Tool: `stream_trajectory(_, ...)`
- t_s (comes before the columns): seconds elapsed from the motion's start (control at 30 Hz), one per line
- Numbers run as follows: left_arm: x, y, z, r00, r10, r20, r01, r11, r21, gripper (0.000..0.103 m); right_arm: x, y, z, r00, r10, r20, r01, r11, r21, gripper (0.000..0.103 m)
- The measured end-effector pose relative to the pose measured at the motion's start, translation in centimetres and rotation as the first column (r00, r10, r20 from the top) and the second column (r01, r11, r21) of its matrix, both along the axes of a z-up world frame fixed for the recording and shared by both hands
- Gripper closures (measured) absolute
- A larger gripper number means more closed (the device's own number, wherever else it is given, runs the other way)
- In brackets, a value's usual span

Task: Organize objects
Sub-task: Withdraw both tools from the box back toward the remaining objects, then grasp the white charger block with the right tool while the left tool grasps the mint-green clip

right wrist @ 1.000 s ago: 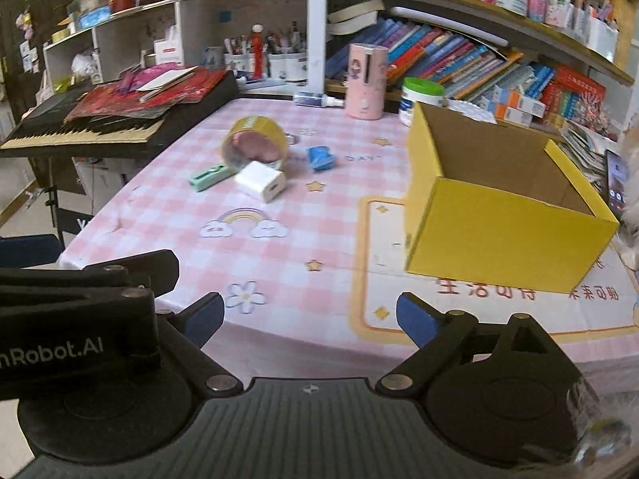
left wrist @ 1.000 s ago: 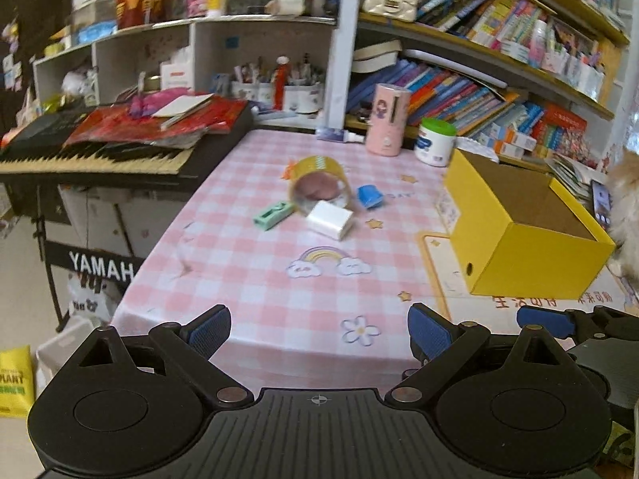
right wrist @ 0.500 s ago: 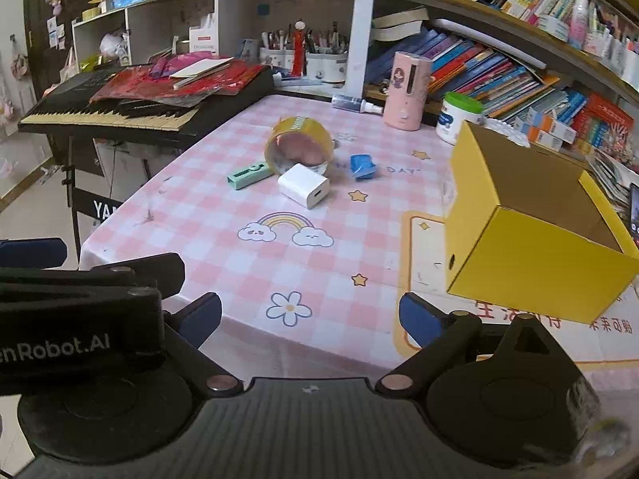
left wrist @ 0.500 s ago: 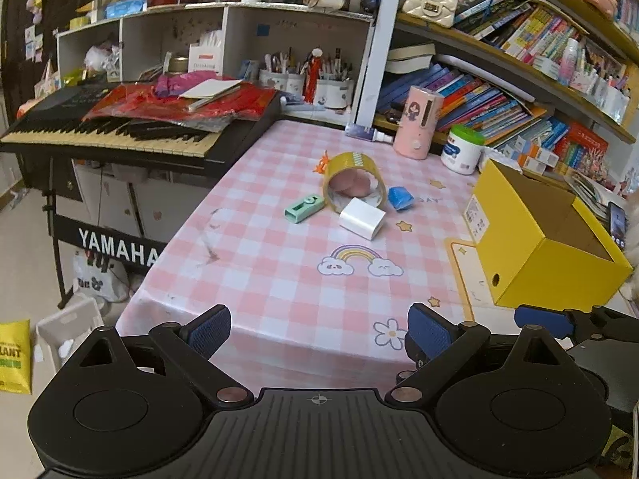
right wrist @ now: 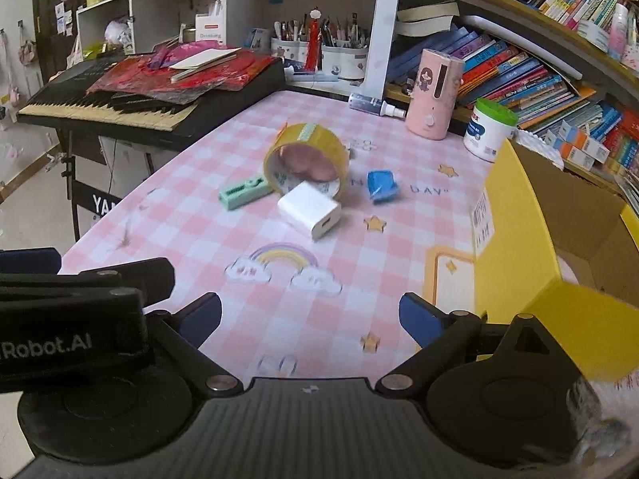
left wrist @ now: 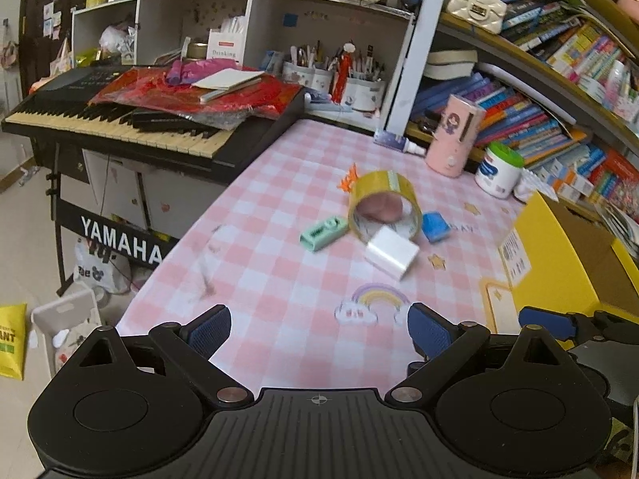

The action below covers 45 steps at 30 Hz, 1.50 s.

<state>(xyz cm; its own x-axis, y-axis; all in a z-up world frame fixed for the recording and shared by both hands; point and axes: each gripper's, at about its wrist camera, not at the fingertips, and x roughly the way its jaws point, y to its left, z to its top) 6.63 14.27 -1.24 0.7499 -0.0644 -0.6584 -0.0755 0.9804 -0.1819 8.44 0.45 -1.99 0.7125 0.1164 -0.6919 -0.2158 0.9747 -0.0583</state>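
On the pink checked tablecloth (left wrist: 255,279) lie a yellow tape roll (left wrist: 383,207) (right wrist: 305,157) on its edge, a white charger block (left wrist: 391,257) (right wrist: 309,209), a green eraser-like piece (left wrist: 323,233) (right wrist: 243,191) and a small blue object (left wrist: 435,226) (right wrist: 382,185). An open yellow box (left wrist: 559,271) (right wrist: 519,247) stands at the right. My left gripper (left wrist: 319,329) and right gripper (right wrist: 309,315) are both open and empty, over the table's near edge, short of the objects.
A keyboard (left wrist: 120,119) piled with red wrapping stands left of the table. A pink dispenser (right wrist: 435,94), a white jar with a green lid (right wrist: 491,129) and a small bottle (right wrist: 371,104) stand at the back. Bookshelves (right wrist: 519,68) line the back and right.
Both grippers have moved forward toward the table; the objects and the box appear closer and larger. Both stay open.
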Motion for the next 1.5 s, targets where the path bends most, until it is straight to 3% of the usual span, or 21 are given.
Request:
stream_trajectory(0.67, 8.1, -0.3, -0.3, 0.995, 0.095, -0.023, -0.094, 0.995, 0.03, 0.008, 10.9, -2.6, -0.8, 0.996, -0.09, 0.027, 0.09, 0.996, -0.003, 0.009)
stream_trajectory(0.87, 11.0, -0.4, -1.3, 0.993, 0.095, -0.068, -0.09, 0.994, 0.068, 0.019, 12.9, -4.1, -0.8, 0.992, -0.12, 0.028, 0.118, 0.991, 0.069, 0.017)
stream_trajectory(1.0, 12.3, 1.0, -1.3, 0.987, 0.141, -0.081, -0.136, 0.989, 0.061, 0.021, 14.2, -3.9, -1.9, 0.998, -0.034, -0.059, 0.039, 0.995, 0.088, 0.031)
stream_trajectory(1.1, 12.7, 1.6, -1.1, 0.985, 0.155, -0.082, -0.151, 0.987, 0.059, 0.021, 14.8, -2.6, -3.1, 0.991, 0.069, -0.117, -0.06, 0.995, 0.077, 0.031)
stream_trajectory(1.27, 12.9, 1.6, -1.3, 0.985, 0.141, -0.104, -0.134, 0.989, 0.067, 0.021, 15.8, 0.1, -4.3, 0.978, 0.184, -0.102, -0.183, 0.983, 0.019, 0.031)
stream_trajectory(1.5, 14.0, 1.5, -1.9, 0.987, 0.087, -0.132, -0.075, 0.993, 0.09, 0.024, 17.0, 1.5, -6.2, 0.959, 0.253, -0.129, -0.258, 0.966, -0.017, 0.051)
